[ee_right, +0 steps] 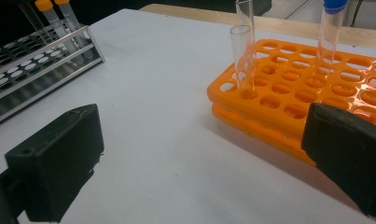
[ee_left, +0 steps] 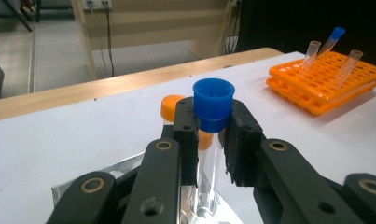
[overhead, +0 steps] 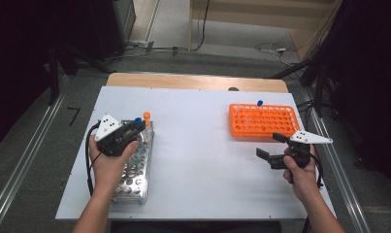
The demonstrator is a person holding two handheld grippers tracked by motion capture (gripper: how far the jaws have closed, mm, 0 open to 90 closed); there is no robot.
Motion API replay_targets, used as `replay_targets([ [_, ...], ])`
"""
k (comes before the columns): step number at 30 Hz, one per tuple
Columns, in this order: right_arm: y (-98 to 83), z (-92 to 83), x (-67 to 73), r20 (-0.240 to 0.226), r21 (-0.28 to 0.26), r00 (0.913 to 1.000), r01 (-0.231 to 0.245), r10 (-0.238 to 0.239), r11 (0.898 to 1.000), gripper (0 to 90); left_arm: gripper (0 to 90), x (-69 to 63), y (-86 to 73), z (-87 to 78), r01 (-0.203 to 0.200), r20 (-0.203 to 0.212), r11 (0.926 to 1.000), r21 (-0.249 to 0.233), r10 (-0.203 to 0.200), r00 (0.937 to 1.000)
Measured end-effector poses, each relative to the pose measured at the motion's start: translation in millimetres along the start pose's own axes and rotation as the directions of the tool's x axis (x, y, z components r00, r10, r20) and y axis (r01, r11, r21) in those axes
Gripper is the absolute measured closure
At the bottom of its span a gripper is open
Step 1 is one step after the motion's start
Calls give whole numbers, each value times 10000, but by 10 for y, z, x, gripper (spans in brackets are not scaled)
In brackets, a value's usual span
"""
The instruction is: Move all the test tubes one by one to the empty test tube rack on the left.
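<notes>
While clamped, blue-capped tube [ee_left: 212,122] stands in metal rack [overhead: 135,167].

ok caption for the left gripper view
Left tool shut on a blue-capped tube in the metal rack.

Lit evenly from overhead across the white rectangular worktop [overhead: 198,160]; dark and murky at the surrounding room edges. Soft shadow cast beneath the orange plastic perforated tube rack [ee_right: 288,100]. Slightly grainy throughout, blurred on near black gripper jaws.
</notes>
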State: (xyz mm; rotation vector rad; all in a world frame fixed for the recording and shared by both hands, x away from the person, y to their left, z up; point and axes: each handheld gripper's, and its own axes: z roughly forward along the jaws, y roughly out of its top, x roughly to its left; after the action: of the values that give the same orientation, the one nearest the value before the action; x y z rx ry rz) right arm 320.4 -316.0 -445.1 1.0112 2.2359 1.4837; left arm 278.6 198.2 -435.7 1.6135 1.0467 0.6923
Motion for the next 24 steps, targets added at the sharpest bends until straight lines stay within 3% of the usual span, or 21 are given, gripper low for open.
replay_targets([
  [6,-6,7,-10,1,11,10000,8,-8,10000,0,761,-38,-10,23,-15,-104,9975,701,23,9999],
  [13,-12,12,-20,27,43,10000,-28,28,10000,0,719,-64,-6,38,36,3,9935,1140,-37,10000],
  [18,-11,7,-30,51,30,10000,-24,23,10000,0,633,-69,10,22,247,118,9942,1051,-261,9996],
  [24,-5,-3,-44,128,-51,9999,-44,45,10000,0,404,-70,61,-52,672,456,9965,495,-695,9965],
])
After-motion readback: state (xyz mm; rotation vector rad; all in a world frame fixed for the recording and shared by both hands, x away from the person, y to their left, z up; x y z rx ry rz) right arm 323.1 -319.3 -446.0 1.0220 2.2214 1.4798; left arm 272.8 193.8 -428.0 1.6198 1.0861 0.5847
